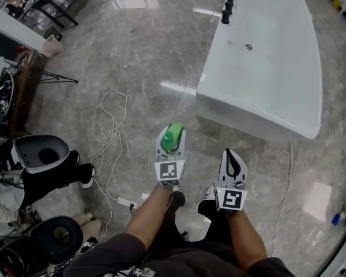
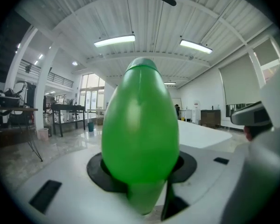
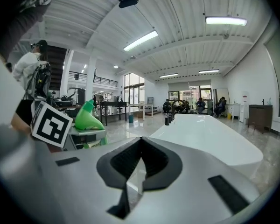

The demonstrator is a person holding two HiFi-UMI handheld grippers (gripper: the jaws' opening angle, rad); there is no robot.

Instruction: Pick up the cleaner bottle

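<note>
The pick-up looks done: the left tongs [image 1: 170, 149] clamp the green cleaner bottle [image 2: 140, 125] clear above the floor [image 1: 132, 56] near the bathtub [image 1: 265, 56], the right tongs [image 3: 140, 153] are closed and empty, so next needs only a steady grip.
</note>
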